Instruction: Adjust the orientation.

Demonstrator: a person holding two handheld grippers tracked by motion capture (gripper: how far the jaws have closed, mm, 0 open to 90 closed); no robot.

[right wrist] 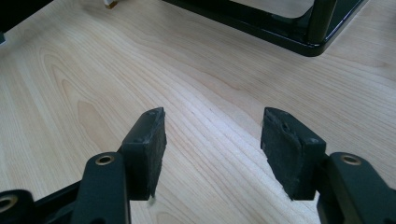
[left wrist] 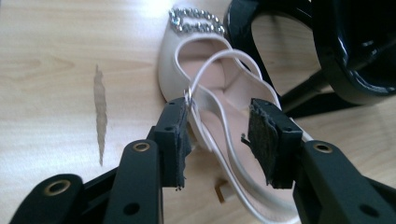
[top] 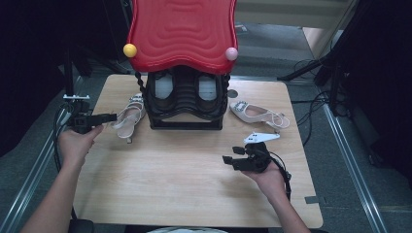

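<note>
Counting stuff: two pale cream slingback heels with sparkly buckles, one left of the rack (top: 128, 118) and one right of it (top: 259, 114), plus one black shoe rack (top: 184, 99) under a wavy red plastic top (top: 182, 31) with a yellow ball (top: 129, 50) and a pink ball (top: 231, 54). Light wooden table (top: 184, 184), grey floor, dark room. No readable writing. Left gripper (left wrist: 219, 135) straddles the left heel's strap, jaws parted, not pressing. Right gripper (right wrist: 212, 140) hovers wide over bare wood.
</note>
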